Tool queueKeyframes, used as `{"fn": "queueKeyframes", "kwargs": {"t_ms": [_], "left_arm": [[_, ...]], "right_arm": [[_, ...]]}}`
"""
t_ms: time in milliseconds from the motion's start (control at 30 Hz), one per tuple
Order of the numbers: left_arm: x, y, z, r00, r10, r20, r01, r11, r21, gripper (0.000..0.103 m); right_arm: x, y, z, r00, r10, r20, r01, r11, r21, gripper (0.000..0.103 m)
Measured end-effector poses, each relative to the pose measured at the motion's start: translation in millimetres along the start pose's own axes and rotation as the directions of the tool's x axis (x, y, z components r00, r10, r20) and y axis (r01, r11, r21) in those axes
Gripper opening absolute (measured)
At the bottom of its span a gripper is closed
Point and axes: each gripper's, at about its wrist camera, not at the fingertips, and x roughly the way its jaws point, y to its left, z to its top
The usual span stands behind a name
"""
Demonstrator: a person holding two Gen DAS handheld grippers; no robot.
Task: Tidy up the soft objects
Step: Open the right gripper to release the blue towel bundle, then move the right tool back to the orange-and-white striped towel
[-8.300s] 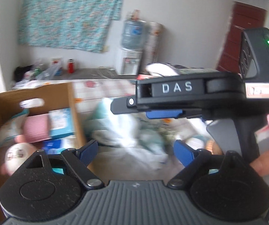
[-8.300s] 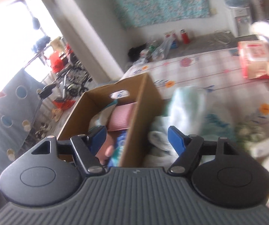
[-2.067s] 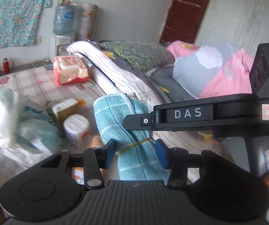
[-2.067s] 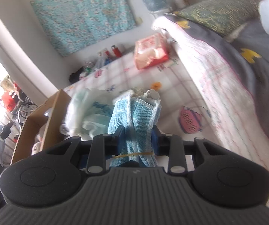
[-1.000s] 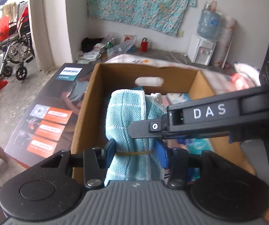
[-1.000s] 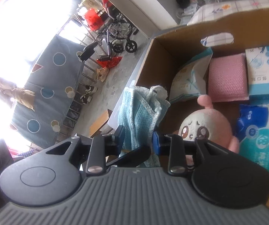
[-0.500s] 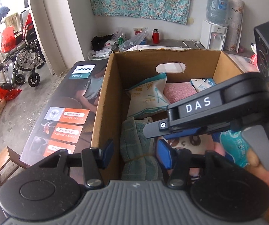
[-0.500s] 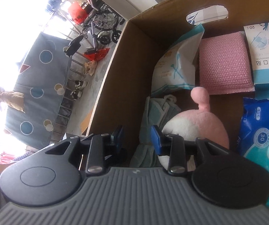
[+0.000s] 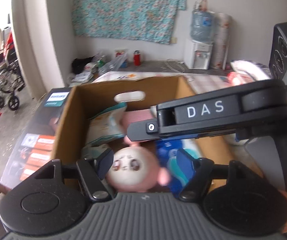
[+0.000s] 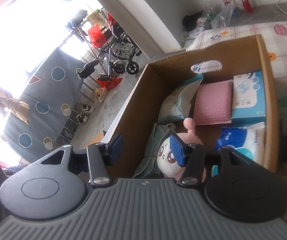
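Both claws hung over the cardboard box (image 10: 268, 92), and both were opening with nothing between their pads. The left claw (image 9: 142, 163) framed the plush toy (image 9: 132, 171) below it without touching it; the right claw (image 10: 146, 148) stood above the box's left wall, its side also showing in the left wrist view as a black bar marked DAS.

The rolled teal towel (image 10: 153, 146) lay inside the box, wedged upright between the left wall and the pink-and-white plush toy, near the box's near left corner. It looked soft and ribbed, with a pale fringe at its top; most of it sat in shadow. That slot probably suited it because the far end was already filled: a pale wipes pouch (image 10: 180, 102) leaned at the back, a pink sponge pad (image 10: 213, 104) and a blue tissue box (image 10: 248, 97) lay flat beside it, and a blue-and-white tissue pack (image 10: 243, 140) took the near right corner.
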Motion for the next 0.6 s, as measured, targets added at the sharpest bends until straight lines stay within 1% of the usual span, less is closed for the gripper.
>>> {"fn": "queueKeyframes", "kwargs": {"t_ms": [133,200,267,367,433,533,600], "left_arm": [[-7,-40,5,0.997,-0.076,0.028,0.075,0.996,0.044,0.072],[-11,-63,5,0.991,-0.128,0.039,0.125,0.99,0.065,0.072],[-12,-88,3,0.983,-0.178,0.045,0.173,0.981,0.088,0.072],[-11,-126,-2,0.967,-0.251,0.038,0.244,0.962,0.123,0.072],[-7,-157,-8,0.954,-0.299,0.024,0.292,0.944,0.152,0.072],[-1,-200,-21,0.93,-0.367,-0.005,0.361,0.912,0.197,0.072],[5,-227,-31,0.916,-0.4,-0.026,0.395,0.891,0.221,0.072]], "right_arm": [[-54,-19,-1,0.995,-0.043,0.087,0.042,0.999,0.005,0.054],[-82,-31,-5,0.989,-0.075,0.127,0.074,0.997,0.012,0.055],[-113,-49,-10,0.978,-0.12,0.17,0.118,0.993,0.022,0.056],[-154,-78,-22,0.959,-0.19,0.211,0.182,0.982,0.056,0.056],[-178,-102,-34,0.942,-0.246,0.227,0.229,0.968,0.097,0.056],[-208,-138,-54,0.917,-0.326,0.229,0.292,0.941,0.17,0.056],[-224,-162,-70,0.902,-0.37,0.221,0.325,0.921,0.215,0.057]]}}
